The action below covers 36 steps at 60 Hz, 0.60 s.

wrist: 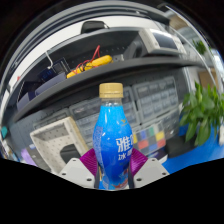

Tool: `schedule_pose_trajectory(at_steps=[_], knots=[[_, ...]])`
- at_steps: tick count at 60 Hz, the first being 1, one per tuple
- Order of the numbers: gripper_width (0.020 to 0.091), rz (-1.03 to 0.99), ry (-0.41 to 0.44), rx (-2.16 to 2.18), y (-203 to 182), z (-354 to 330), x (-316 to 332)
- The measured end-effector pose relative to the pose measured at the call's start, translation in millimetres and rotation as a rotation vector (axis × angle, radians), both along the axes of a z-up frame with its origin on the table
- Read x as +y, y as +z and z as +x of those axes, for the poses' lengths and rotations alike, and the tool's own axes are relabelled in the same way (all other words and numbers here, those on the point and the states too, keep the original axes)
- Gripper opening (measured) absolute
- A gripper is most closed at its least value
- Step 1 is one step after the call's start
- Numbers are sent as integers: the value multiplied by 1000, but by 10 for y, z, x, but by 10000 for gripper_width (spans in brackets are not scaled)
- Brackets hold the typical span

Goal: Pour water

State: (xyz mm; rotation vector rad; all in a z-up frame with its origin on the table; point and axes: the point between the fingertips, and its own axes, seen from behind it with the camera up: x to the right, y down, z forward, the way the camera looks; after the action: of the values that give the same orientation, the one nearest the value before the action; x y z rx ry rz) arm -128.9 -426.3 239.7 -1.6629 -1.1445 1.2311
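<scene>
- Gripper view: I see a blue bottle (113, 140) with a tan cap, upright, its lower body between the gripper (112, 172) fingers; the purple pads (88, 161) press it from both sides, so the claw is pinching the bottle.
- The label carries white characters that I cannot read.
- Beyond it, a cluttered shelf (90, 85); a green plant (203, 112) stands near on the right.

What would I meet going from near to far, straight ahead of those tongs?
Tongs, closed on the blue bottle with its tan cap → cabinet of small drawers behind it → shelf above, bearing orange-handled tools. The green plant stands off to one side.
</scene>
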Motion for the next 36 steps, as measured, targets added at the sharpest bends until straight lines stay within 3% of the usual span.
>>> schedule_pose_trajectory(at_steps=[9, 24, 34, 36], knots=[[392, 189, 3, 39, -138, -14, 526], [390, 318, 55, -99, -1243, -7, 1118], [390, 295, 63, -134, -1783, 17, 1293], [417, 297, 70, -128, -1838, 30, 1292]])
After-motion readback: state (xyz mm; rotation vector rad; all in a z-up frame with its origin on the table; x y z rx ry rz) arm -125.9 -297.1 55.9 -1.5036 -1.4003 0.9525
